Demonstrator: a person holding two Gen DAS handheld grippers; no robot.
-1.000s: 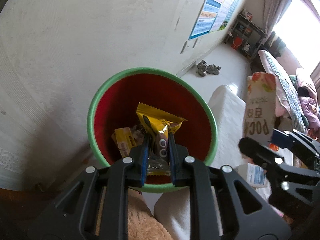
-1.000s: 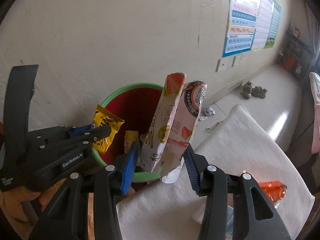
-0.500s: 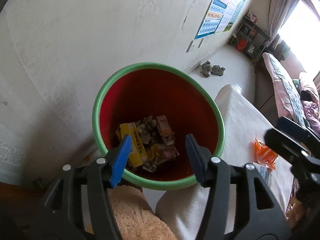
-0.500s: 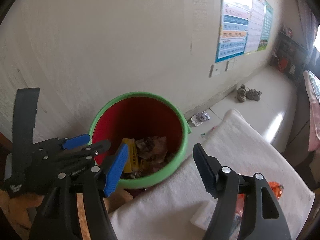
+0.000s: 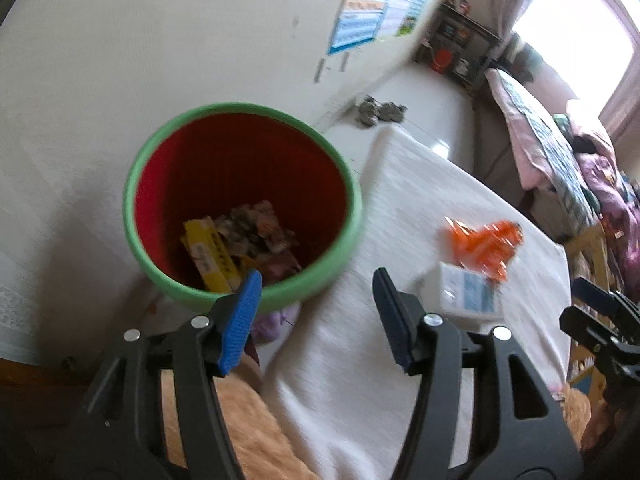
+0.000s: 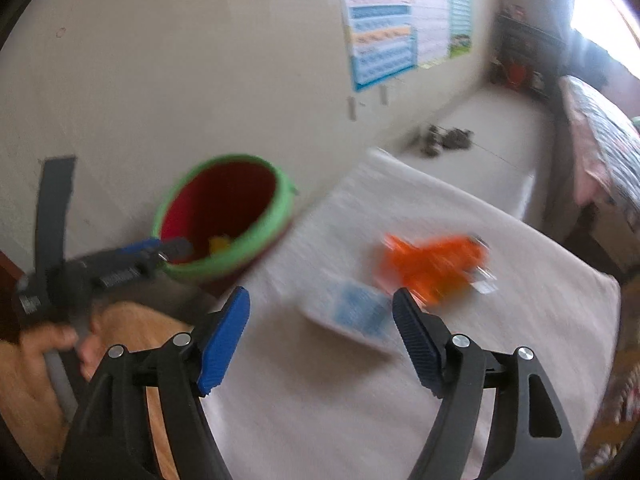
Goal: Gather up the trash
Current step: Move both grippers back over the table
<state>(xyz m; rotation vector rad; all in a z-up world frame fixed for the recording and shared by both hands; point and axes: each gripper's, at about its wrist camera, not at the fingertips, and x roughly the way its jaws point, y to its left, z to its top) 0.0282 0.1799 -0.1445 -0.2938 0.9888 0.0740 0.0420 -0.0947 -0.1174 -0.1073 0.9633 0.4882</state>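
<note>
Both my jaws have just been opening and now stand wide with nothing between them: my left gripper (image 5: 316, 320) has let go of the yellow wrapper and my right gripper (image 6: 320, 336) of the two tall snack packets. Beyond, the round green-rimmed red plastic bin (image 5: 240, 204) holds that rubbish, while a crumpled orange wrapper (image 6: 432, 264) and a flat white-and-blue packet (image 6: 352, 312) lie on the white cloth (image 6: 400, 400).

Both hand-held grippers (image 5: 316, 316) (image 6: 320, 336) empty, jaws apart.

bin (image 5: 240, 292) left of cloth (image 5: 360, 360) | wrapper (image 5: 484, 244) behind box (image 5: 468, 292)
</note>
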